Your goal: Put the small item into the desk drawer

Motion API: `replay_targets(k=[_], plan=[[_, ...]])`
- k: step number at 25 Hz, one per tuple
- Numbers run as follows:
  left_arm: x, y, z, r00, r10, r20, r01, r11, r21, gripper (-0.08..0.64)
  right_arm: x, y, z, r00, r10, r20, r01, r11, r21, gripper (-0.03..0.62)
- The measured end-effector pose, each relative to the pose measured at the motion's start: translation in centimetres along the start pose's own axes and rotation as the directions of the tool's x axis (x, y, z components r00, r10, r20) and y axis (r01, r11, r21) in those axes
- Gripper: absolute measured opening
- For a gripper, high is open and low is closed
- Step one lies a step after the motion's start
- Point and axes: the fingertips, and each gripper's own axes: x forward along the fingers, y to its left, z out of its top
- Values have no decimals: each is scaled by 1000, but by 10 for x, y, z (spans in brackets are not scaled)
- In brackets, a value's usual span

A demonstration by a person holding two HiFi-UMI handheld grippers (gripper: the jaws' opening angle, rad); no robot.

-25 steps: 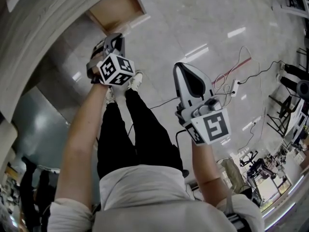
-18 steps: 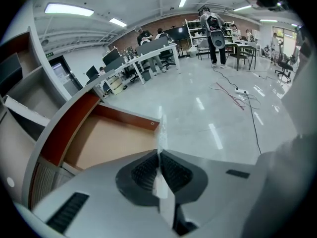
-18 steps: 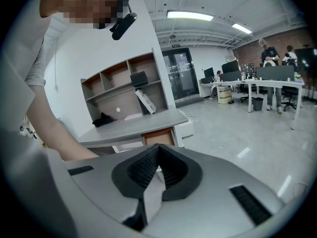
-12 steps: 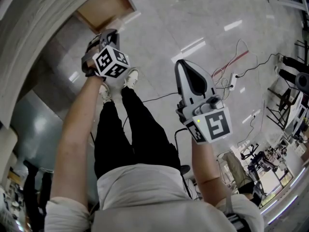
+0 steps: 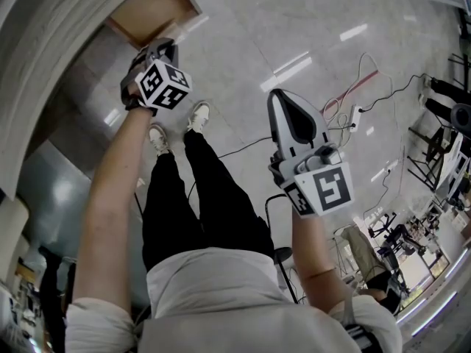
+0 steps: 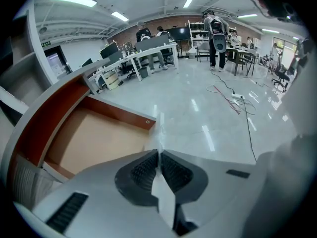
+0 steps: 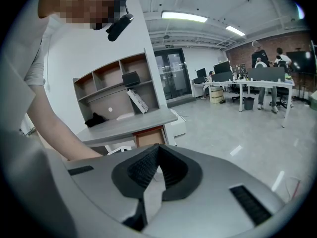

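Left gripper (image 6: 159,152): jaws pressed together, just short of the open drawer's (image 6: 94,143) front corner. A thin pale sliver (image 6: 159,133) at the tips may be the small item or floor glare; which one cannot be determined. Drawer: tan bottom, reddish walls, bare where visible. Right gripper (image 7: 158,147): jaws together, nothing between. Cables (image 6: 233,95) lie on the floor beyond.

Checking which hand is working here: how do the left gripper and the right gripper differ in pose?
The left gripper is stretched out to the open drawer's edge; the right gripper is held back, over floor. The left gripper view has the drawer close ahead; the right gripper view shows the desk farther off. Both have their jaws shut.
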Motion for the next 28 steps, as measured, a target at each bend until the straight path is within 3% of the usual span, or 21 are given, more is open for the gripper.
replay_targets(k=[16, 28], plan=[[12, 3, -2, 996, -89, -33, 85, 992, -98, 32, 2, -6, 2, 1000, -15, 2, 15, 1000, 9, 23], [11, -4, 9, 992, -124, 21, 126, 981, -149, 189, -1, -8, 1, 1000, -31, 6, 31, 999, 16, 23]])
